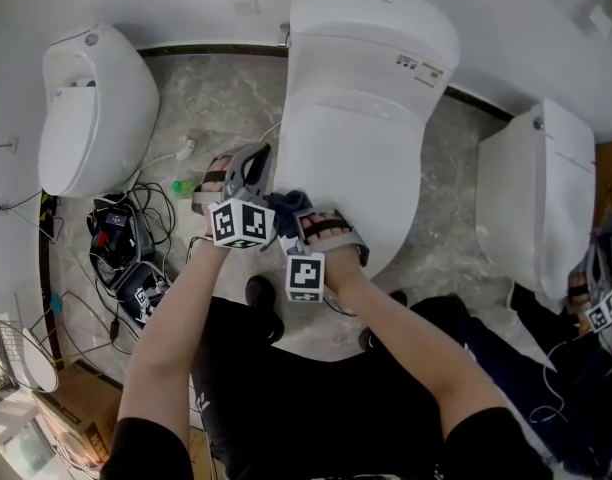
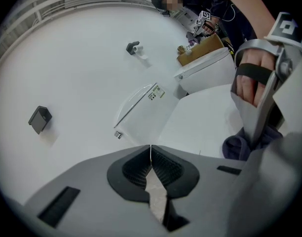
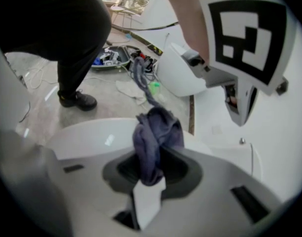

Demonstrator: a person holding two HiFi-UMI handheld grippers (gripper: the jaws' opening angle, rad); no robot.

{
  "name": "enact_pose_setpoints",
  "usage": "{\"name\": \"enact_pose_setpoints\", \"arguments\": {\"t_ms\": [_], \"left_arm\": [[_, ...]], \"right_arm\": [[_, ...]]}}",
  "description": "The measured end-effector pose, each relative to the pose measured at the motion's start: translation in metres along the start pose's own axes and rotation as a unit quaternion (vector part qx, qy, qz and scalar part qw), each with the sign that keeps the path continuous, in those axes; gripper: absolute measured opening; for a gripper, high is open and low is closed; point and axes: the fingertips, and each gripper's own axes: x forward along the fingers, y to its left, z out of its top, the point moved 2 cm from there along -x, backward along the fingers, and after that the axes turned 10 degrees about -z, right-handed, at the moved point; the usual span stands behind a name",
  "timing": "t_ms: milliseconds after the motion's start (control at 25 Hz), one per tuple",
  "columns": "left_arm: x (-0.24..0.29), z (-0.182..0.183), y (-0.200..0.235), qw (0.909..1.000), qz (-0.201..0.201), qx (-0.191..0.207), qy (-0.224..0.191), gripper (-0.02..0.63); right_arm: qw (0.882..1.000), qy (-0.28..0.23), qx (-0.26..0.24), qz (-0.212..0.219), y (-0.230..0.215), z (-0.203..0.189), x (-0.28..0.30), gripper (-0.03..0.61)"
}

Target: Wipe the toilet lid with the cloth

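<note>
The white toilet lid (image 1: 361,128) lies closed in the middle of the head view. A dark blue cloth (image 1: 287,208) sits bunched at the lid's near left edge. My right gripper (image 1: 292,214) is shut on the cloth (image 3: 154,139), which stands up from between its jaws over the lid's rim (image 3: 87,132). My left gripper (image 1: 250,168) is just left of it beside the toilet. In its own view the left gripper (image 2: 151,150) is shut with nothing between its pads and faces the lid (image 2: 200,125) and tank; the cloth (image 2: 238,143) shows at the right.
A second toilet (image 1: 91,108) stands at the left and a third (image 1: 541,188) at the right. Cables and small devices (image 1: 126,238) litter the marble floor on the left. Another person's gripper (image 1: 604,303) is at the far right edge.
</note>
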Motion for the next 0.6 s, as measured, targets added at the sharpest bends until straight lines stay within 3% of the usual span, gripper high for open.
{"name": "enact_pose_setpoints", "arguments": {"t_ms": [600], "left_arm": [[0.007, 0.005, -0.007, 1.0, -0.005, -0.002, -0.007, 0.02]], "right_arm": [[0.999, -0.026, 0.019, 0.018, 0.024, 0.002, -0.023, 0.091]]}}
